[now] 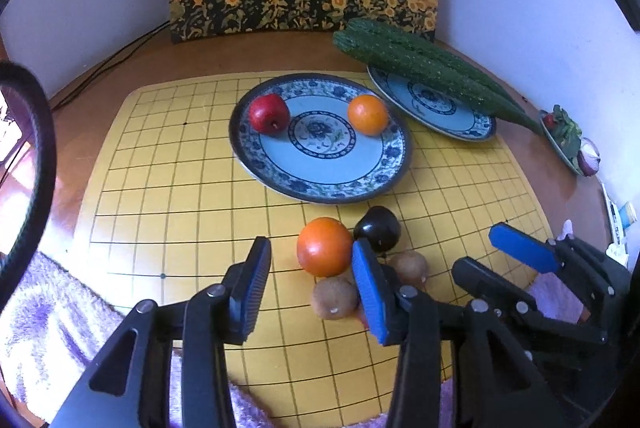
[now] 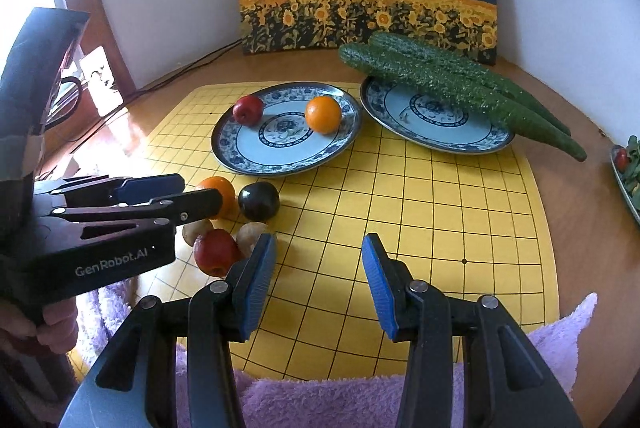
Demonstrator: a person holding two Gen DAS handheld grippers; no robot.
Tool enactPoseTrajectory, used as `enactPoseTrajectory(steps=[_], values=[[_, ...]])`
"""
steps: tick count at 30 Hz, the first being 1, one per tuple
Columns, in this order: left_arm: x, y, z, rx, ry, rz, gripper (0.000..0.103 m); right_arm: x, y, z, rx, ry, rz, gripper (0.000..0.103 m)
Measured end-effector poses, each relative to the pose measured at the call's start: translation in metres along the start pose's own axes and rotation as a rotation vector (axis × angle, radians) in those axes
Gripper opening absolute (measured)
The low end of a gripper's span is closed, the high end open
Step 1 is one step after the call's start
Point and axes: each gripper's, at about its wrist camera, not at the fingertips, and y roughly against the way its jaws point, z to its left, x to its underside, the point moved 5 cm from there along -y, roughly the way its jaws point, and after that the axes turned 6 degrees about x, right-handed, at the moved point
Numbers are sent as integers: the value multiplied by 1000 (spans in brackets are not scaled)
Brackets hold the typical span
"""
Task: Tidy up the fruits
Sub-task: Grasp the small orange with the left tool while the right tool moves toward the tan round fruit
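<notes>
A: So, left to right, what lay where?

B: Far left on the yellow mat (image 2: 440,211) sat the fruit plate (image 2: 280,163), with an apple (image 2: 248,109) on its left side and an orange (image 2: 323,114) on its right. I'd judge that plate was the collecting spot. Right of it, a second plate (image 2: 440,131) carried two cucumbers (image 2: 452,83), so the vegetables seemed kept apart.

A: And the loose fruit?

B: Clustered near the fruit plate's front edge: an orange (image 1: 324,247), a dark plum (image 1: 378,229) touching it on the right, two kiwis (image 1: 335,298) nearer, and a second apple (image 2: 216,252).

A: The grippers?

B: The left gripper (image 1: 312,280) was partly open with nothing between its pads; its right finger stood in front of the loose orange. The right gripper (image 2: 320,280) was also partly open and empty, hovering over bare mat right of the pile. Probably both were lining up for a pick.

A: Any orientation?

B: The round fruits had none worth naming. The cucumbers ran long from far-left to near-right, tapered ends overhanging their plate on the right.
</notes>
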Motion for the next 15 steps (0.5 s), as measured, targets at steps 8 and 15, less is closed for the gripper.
enactPoseTrajectory(steps=[8,15], values=[[3,-5,-3,12,11,7,45,0,-3,-4,21,12,19,46],[3,-7,1,40,30,-1,45,2,-5,-8,23,-26,18,46]])
